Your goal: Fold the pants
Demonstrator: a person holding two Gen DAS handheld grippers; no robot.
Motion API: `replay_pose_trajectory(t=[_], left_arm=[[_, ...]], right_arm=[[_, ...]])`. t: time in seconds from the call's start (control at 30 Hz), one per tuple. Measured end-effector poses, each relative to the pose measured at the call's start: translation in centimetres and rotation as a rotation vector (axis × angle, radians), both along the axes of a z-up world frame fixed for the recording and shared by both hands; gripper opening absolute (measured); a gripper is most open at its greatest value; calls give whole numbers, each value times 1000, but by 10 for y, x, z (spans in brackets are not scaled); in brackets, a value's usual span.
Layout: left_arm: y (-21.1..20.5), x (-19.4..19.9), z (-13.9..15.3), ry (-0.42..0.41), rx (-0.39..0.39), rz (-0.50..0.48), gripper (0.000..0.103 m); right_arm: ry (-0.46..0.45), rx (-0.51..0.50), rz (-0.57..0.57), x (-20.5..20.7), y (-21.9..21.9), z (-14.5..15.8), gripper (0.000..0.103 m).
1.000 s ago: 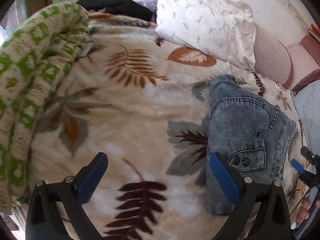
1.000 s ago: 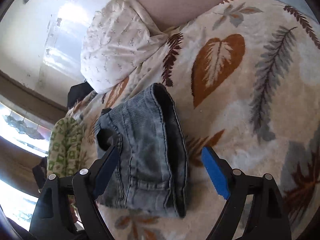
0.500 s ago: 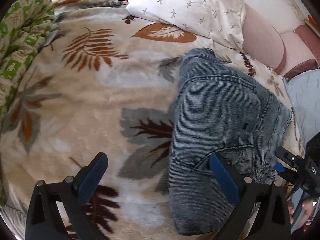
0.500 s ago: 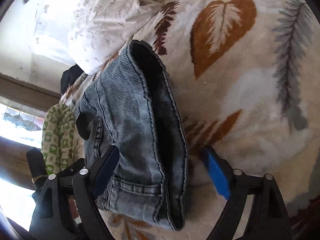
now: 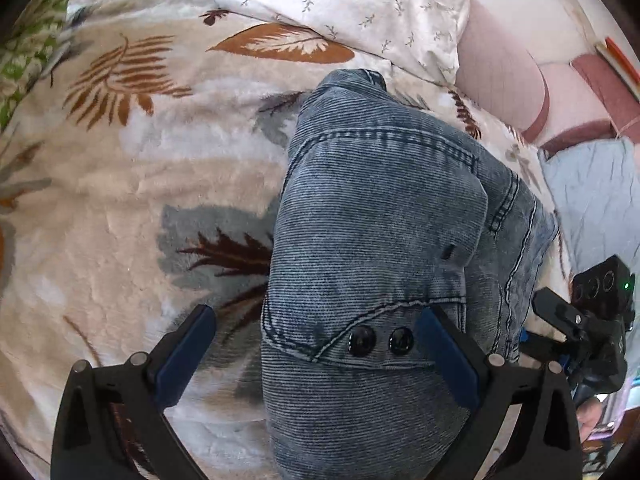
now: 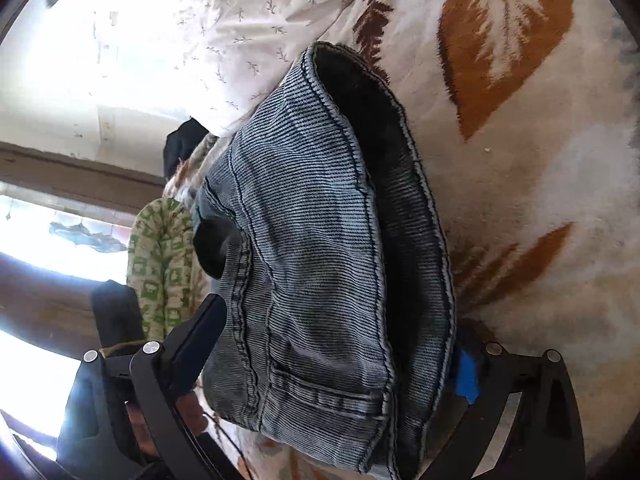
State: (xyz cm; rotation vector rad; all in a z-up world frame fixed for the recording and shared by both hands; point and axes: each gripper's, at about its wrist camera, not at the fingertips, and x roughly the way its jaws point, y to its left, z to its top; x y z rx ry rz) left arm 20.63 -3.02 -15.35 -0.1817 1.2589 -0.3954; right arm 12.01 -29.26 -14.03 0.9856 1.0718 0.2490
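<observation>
The blue corduroy-look jeans [image 5: 380, 220] lie folded into a thick bundle on a leaf-print blanket [image 5: 140, 184]. My left gripper [image 5: 316, 344] is open just above the bundle's near end. Its right finger is over the pocket with two dark buttons and its left finger is over the blanket. In the right wrist view the jeans [image 6: 312, 240] show their stacked edges and dark lining. My right gripper [image 6: 332, 360] straddles the bundle's near end with its jaws opening wide, and the denim half hides the right pad. The pads do not press the cloth.
A white sprigged pillow [image 5: 360, 8] lies beyond the jeans, with a pink cushion [image 5: 500, 72] and pale blue cloth [image 5: 592, 192] to the right. A green-patterned quilt [image 6: 164, 264] is bunched by the window. The right tool's black frame [image 5: 592, 320] shows at the edge.
Both grippers have dropped and closed in on the jeans, which now fill much more of each view. The right jaws have spread wider around the bundle's end.
</observation>
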Motion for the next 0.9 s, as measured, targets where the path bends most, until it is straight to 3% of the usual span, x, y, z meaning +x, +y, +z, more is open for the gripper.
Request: replay_pose_trajectory(t=[0.07, 0.2, 0.27, 0.37, 0.5, 0.6, 0.73, 0.9], left_arm=[[-3, 0, -4, 1, -8, 9, 102], [-6, -1, -3, -7, -20, 13, 96], [-7, -3, -1, -14, -49, -18, 78], [-11, -6, 1, -37, -32, -38, 77], [-10, -8, 0, -49, -39, -34, 70], [-8, -9, 3, -59, -58, -22, 58], [-7, -13, 13, -97, -67, -21, 41], [-4, -16, 28, -127, -90, -11, 36]], right_arm=[[-11, 44, 14, 2, 3, -1, 95], [-1, 31, 9, 1, 4, -3, 85], [0, 48, 10, 0, 2, -3, 67], [26, 5, 20, 0, 2, -7, 50], [19, -45, 29, 2, 8, -9, 49], [0, -61, 29, 2, 9, -7, 46], [-56, -61, 25, 2, 12, 5, 35], [-118, -82, 31, 1, 16, 20, 31]])
